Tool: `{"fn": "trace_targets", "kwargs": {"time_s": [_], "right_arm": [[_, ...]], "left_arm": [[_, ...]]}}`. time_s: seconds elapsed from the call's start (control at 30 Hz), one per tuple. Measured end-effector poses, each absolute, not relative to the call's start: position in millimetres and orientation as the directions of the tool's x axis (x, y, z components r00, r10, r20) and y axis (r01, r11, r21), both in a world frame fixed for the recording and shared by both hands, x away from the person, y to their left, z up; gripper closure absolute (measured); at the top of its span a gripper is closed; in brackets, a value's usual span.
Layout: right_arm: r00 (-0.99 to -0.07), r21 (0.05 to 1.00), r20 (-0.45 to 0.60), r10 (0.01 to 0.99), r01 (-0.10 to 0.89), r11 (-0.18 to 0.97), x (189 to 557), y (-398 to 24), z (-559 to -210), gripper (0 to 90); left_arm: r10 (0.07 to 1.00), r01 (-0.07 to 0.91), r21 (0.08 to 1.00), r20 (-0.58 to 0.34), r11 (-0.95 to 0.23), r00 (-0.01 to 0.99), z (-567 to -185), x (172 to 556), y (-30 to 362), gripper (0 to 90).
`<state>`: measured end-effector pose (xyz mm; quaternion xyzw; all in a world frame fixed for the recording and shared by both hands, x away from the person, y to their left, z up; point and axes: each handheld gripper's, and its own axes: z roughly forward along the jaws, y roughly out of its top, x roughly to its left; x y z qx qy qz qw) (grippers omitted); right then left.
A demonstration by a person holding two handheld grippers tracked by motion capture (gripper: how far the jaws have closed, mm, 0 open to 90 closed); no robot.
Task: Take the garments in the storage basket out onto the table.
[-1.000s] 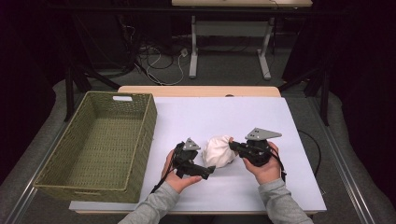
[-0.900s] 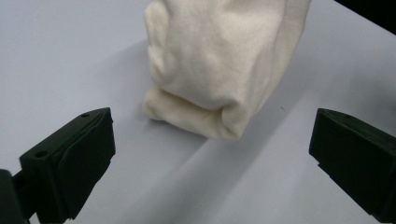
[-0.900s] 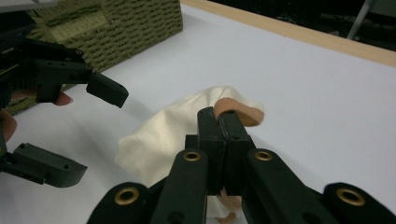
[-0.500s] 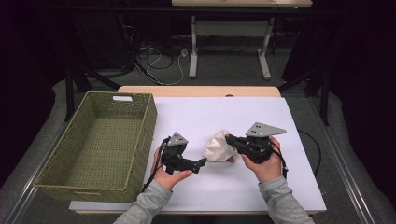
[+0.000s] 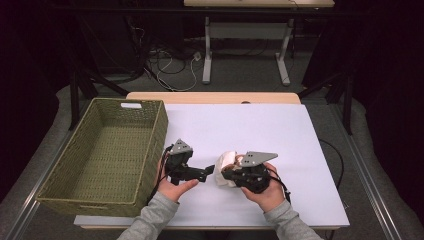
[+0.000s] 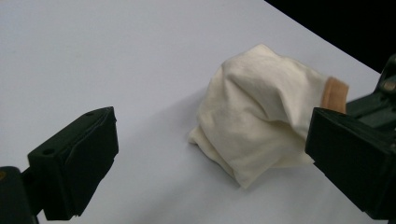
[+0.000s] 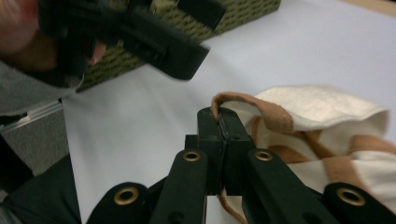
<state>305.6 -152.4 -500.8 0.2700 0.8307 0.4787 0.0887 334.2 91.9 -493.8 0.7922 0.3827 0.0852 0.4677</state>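
A cream cloth bag (image 5: pixel 226 161) with tan straps lies bunched on the white table (image 5: pixel 260 125), near its front edge. My right gripper (image 5: pixel 225 176) is shut on a tan strap (image 7: pixel 252 106), which loops out from between its closed jaws (image 7: pixel 219 123). My left gripper (image 5: pixel 207 172) points at the bag from the left, a short way off, and its jaws stand open. In the left gripper view the bag (image 6: pixel 254 126) sits ahead of the gripper (image 6: pixel 212 175), nearer its right-hand jaw, and nothing lies between the pads.
A woven olive basket (image 5: pixel 150 145) stands on the left part of the table, close beside the left hand. Its wall (image 7: pixel 224 18) also appears behind the left gripper (image 7: pixel 154 42) in the right gripper view. Bare white table stretches behind and to the right.
The right gripper has moved left and toward the table's front edge, carrying the bag along by its strap. The left gripper drew back to the left, away from the bag.
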Motion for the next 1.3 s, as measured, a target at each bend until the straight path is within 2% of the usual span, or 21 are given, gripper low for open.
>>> {"fn": "trace_targets", "kwargs": {"time_s": [0.23, 0.4, 0.63, 0.97, 1.07, 1.13, 1.2, 1.3], "right_arm": [[-0.849, 0.829, 0.111, 0.516, 0.366, 0.423, 294.9, -145.1, -515.3, 89.0], [-0.839, 0.837, 0.119, 0.531, 0.372, 0.402, 293.4, -144.6, -517.1, 88.6], [-0.829, 0.84, 0.125, 0.545, 0.38, 0.386, 291.1, -143.9, -520.7, 87.8], [-0.829, 0.838, 0.144, 0.541, 0.392, 0.379, 290.0, -141.9, -524.9, 86.5], [-0.828, 0.839, 0.147, 0.541, 0.394, 0.376, 290.1, -141.8, -526.0, 86.2], [-0.83, 0.842, 0.143, 0.54, 0.389, 0.375, 289.8, -141.9, -526.2, 86.0], [-0.83, 0.838, 0.138, 0.54, 0.389, 0.384, 289.8, -142.7, -525.7, 85.4], [-0.828, 0.84, 0.14, 0.542, 0.39, 0.379, 290.3, -143.4, -526.4, 82.3]], "left_arm": [[0.66, 0.52, 0.811, -0.24, -0.266, 0.712, -492.2, 331.6, 85.5, 8.0], [0.635, 0.508, 0.816, -0.242, -0.276, 0.733, -486.4, 330.3, 76.2, 15.0], [0.617, 0.5, 0.805, -0.223, -0.319, 0.754, -485.6, 332.0, 53.2, 15.8], [0.649, 0.565, 0.759, -0.257, -0.323, 0.716, -495.1, 354.5, 22.5, 21.5], [0.669, 0.581, 0.738, -0.243, -0.342, 0.703, -501.1, 360.1, 15.9, 31.1], [0.671, 0.569, 0.733, -0.21, -0.374, 0.711, -503.1, 362.1, 16.7, 43.8], [0.675, 0.57, 0.74, -0.216, -0.358, 0.705, -505.9, 360.9, 18.4, 59.4], [0.677, 0.555, 0.739, -0.186, -0.38, 0.712, -505.6, 359.6, 25.4, 70.5]]}}
